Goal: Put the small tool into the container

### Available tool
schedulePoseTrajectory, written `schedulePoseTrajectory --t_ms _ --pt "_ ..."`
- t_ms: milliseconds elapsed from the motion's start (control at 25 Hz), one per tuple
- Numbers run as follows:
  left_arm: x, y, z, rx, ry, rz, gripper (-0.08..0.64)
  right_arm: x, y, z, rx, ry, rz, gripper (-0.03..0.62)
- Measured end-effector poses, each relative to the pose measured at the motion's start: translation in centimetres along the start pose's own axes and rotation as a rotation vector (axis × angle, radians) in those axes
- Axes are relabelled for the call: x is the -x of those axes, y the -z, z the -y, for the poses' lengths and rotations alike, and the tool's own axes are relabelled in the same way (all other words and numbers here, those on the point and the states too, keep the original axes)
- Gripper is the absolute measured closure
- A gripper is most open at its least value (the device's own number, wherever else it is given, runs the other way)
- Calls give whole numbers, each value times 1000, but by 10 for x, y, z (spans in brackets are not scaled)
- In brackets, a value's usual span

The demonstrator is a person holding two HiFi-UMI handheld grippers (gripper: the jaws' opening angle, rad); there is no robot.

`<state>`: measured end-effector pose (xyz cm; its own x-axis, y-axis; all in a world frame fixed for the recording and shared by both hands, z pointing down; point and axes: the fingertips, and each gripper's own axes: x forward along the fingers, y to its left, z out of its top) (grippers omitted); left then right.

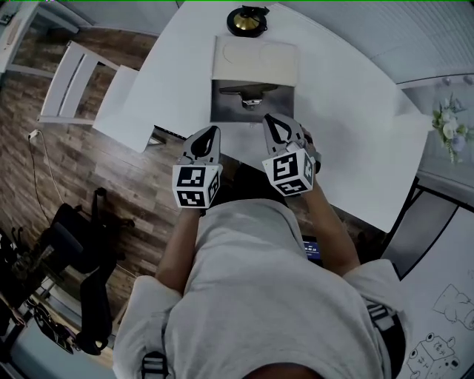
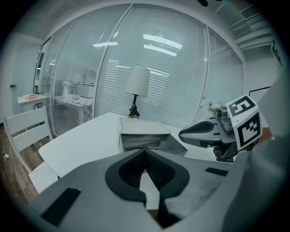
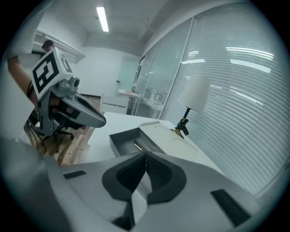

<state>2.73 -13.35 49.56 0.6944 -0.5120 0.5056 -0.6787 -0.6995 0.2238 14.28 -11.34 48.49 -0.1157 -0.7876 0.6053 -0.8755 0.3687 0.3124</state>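
A grey open container (image 1: 235, 111) with a cream lid (image 1: 255, 59) folded back stands on the white table (image 1: 348, 111). A small metal tool (image 1: 250, 94) lies inside it, also seen as the tool (image 3: 138, 146) in the right gripper view. My left gripper (image 1: 212, 132) hangs near the table's front edge, just left of the container, its jaws shut and empty. My right gripper (image 1: 268, 120) is at the container's near right corner, also shut and empty. In the left gripper view, the shut left gripper (image 2: 145, 152) points at the container (image 2: 140, 141). The right gripper (image 3: 146, 154) faces the container (image 3: 122, 140).
A lamp with a round dark base (image 1: 246, 21) stands behind the container; its white shade (image 2: 137, 81) shows in the left gripper view. A white chair (image 1: 74, 81) stands left of the table. A black office chair (image 1: 81, 252) is on the wooden floor.
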Motion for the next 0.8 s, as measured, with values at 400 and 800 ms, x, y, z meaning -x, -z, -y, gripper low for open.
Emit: schedulePoseTrajectory --t_ms 400,800 --pt "4 -34 14 -84 81 45 537 32 -12 3 -306 95 119 568" --pt "10 -71 26 -162 137 105 537 67 -49 23 -395 232 275 568"
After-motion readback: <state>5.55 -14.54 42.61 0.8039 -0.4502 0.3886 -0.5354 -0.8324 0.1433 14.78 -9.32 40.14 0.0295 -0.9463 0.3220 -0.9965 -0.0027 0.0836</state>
